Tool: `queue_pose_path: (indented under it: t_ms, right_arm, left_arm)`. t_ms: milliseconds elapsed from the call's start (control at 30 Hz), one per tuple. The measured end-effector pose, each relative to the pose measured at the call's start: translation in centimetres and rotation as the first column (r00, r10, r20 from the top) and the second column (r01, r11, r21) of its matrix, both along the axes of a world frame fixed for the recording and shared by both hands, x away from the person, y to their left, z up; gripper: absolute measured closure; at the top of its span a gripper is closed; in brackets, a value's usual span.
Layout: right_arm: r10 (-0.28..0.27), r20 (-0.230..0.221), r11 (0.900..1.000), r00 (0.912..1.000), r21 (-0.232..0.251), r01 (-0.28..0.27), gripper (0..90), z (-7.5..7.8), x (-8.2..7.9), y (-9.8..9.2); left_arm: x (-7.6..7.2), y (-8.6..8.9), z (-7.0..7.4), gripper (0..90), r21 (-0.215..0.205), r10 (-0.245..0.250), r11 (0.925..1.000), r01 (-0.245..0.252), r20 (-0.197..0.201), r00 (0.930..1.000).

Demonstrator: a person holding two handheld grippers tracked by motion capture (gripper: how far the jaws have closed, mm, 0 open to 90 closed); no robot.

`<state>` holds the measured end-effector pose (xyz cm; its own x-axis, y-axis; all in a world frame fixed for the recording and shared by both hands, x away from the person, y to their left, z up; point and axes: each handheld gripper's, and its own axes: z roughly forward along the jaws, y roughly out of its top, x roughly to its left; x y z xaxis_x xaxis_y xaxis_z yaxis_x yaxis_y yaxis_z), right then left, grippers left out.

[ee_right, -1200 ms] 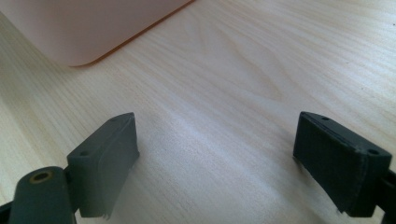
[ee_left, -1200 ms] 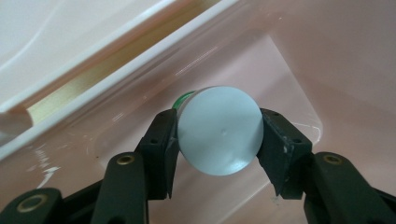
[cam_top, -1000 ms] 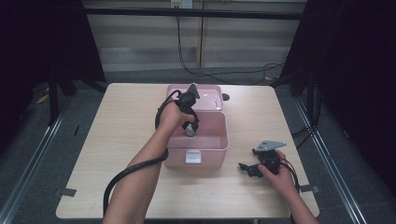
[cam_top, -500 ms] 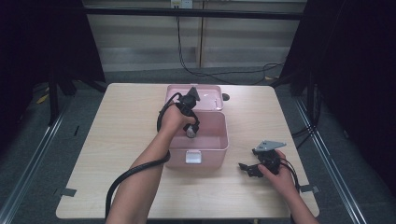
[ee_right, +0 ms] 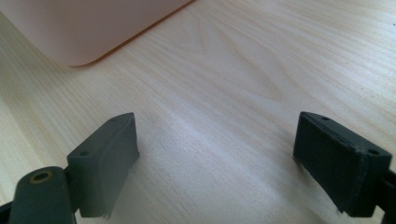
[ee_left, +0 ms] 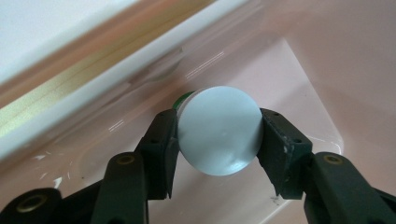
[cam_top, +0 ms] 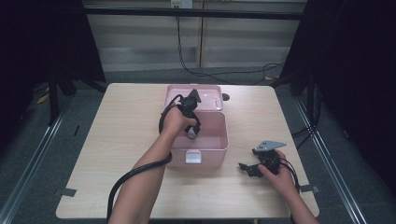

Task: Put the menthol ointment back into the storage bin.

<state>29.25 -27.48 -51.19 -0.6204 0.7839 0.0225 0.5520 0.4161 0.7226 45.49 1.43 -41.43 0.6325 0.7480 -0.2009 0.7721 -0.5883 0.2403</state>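
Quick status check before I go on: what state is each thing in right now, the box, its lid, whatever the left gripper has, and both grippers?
Pink box: open, upright on the table.
Lid: swung back behind the box.
Round white-capped container: clamped between the left jaws, inside the box, hint of green behind the cap.
Left gripper: shut on the container, pointing down into the box.
Right gripper: jaws wide open, nothing between them, low over the table.

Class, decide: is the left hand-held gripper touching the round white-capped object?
Touching. In the left gripper view, both pads press the white-capped object from either side.

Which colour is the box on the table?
Pale pink; the box shows best in the high view.
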Motion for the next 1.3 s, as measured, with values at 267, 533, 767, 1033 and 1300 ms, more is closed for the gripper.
queue_pose_path:
  t_ms: [267, 533, 767, 1033, 1300]
  right_arm:
    - [0.000, 0.000, 1.000, 1.0000, 0.000, 0.000, 12.9, 0.0, 0.0, 0.0]
    - [0.001, 0.000, 1.000, 1.0000, 0.002, -0.001, 12.9, 0.0, 0.0, 0.0]
    - [0.001, 0.000, 1.000, 1.0000, 0.001, -0.001, 12.9, 0.0, 0.0, 0.0]
    - [0.000, 0.000, 1.000, 1.0000, 0.000, 0.000, 12.9, 0.0, 0.0, 0.0]
    - [0.000, 0.000, 1.000, 1.0000, 0.000, 0.000, 12.9, 0.0, 0.0, 0.0]
  left_arm:
    - [0.0, -0.2, -0.5, 49.9, 0.008, -0.006, 1.0000, 0.006, 0.004, 1.0000]
    - [0.0, -0.1, -1.0, 49.9, 0.010, 0.001, 1.0000, -0.001, 0.002, 1.0000]
    - [0.1, 0.0, -1.3, 49.9, 0.016, 0.005, 0.9999, -0.005, 0.001, 1.0000]
    - [0.1, -0.2, -1.6, 49.9, 0.019, 0.004, 0.9998, -0.004, 0.006, 1.0000]
    - [0.1, -0.4, -2.0, 49.9, 0.020, 0.001, 0.9998, -0.002, 0.010, 0.9999]
